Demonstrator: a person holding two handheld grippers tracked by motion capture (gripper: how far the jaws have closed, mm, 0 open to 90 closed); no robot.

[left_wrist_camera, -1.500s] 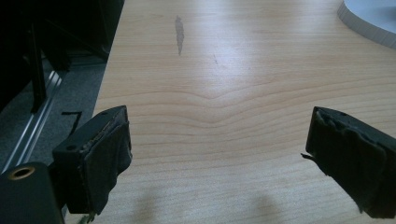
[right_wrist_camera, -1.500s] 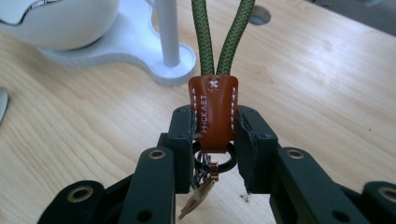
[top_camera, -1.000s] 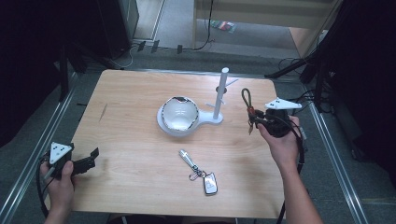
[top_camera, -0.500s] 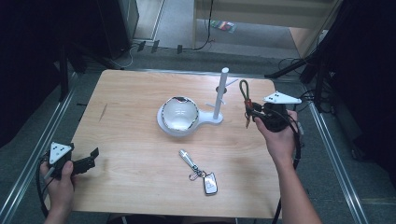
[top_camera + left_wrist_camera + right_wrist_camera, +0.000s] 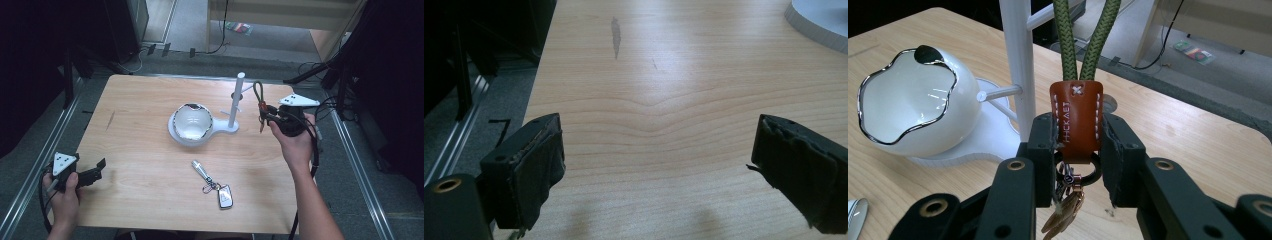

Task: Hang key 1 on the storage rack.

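Note:
My right gripper (image 5: 266, 113) (image 5: 1077, 142) is shut on the brown leather tab of a keychain (image 5: 1076, 120), held above the table's right side. Its green cord loop (image 5: 258, 92) stands up and the keys (image 5: 1063, 212) dangle below the jaws. The loop is just right of the white peg stand (image 5: 237, 100), whose post (image 5: 1018, 65) rises close behind the tab. A white bowl with a silver rim (image 5: 192, 121) (image 5: 913, 107) sits on the stand's base. My left gripper (image 5: 97, 170) (image 5: 656, 165) rests open near the front left corner, nothing between its fingers.
A second key set with a car fob (image 5: 215, 186) lies on the wooden table (image 5: 140, 140) in the front middle. Metal rails (image 5: 30, 170) run along both sides of the table. Cables and dark equipment stand beyond the far edge.
My right gripper has carried the keychain up and to the left, closer to the peg stand. The left gripper has stayed where it was.

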